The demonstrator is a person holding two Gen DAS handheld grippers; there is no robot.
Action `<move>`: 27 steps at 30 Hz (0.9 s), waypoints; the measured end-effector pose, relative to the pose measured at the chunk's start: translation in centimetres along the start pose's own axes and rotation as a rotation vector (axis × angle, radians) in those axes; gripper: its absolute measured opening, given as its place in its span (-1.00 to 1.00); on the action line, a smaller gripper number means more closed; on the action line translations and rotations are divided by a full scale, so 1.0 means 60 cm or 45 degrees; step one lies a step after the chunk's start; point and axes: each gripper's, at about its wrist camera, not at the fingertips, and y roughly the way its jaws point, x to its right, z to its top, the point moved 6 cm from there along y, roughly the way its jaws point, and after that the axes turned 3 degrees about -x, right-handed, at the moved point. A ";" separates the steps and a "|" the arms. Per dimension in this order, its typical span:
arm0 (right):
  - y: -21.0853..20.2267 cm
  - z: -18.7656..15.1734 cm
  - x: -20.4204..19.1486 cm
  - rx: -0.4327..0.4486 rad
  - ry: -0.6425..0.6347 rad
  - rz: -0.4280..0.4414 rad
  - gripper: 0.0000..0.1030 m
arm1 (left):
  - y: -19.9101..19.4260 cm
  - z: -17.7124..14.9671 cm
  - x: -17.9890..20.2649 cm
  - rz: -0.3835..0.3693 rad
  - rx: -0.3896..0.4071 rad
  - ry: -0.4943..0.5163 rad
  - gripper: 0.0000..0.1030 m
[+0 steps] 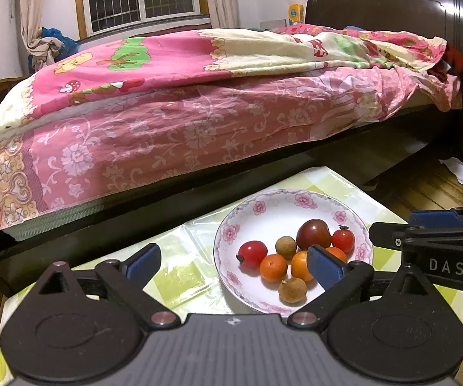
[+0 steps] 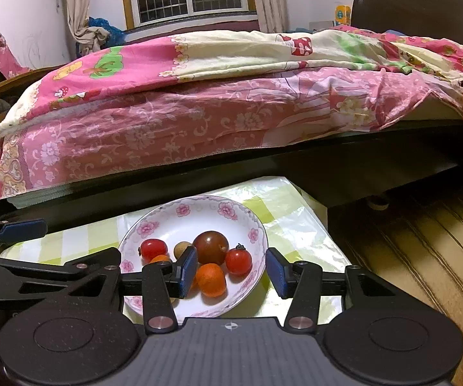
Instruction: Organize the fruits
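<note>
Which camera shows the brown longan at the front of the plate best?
The left wrist view: the front longan lies fully exposed on the plate. In the right wrist view it is almost wholly hidden behind the right gripper, whose jaws stand open.

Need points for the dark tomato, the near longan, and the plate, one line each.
dark tomato (image 1: 313, 234), left wrist view, middle of its glossy top.
near longan (image 1: 292, 290), left wrist view, centre of its brown skin.
plate (image 2: 163, 215), right wrist view, bare white inner wall.
</note>
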 end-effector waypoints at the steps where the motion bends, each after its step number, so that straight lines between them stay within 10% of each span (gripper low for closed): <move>1: -0.003 -0.002 -0.001 0.000 0.001 0.000 -0.14 | -0.003 -0.002 0.000 -0.002 -0.001 -0.004 1.00; 27: -0.065 -0.060 -0.012 -0.042 -0.014 -0.022 -0.13 | -0.063 -0.076 0.008 -0.039 -0.078 -0.054 1.00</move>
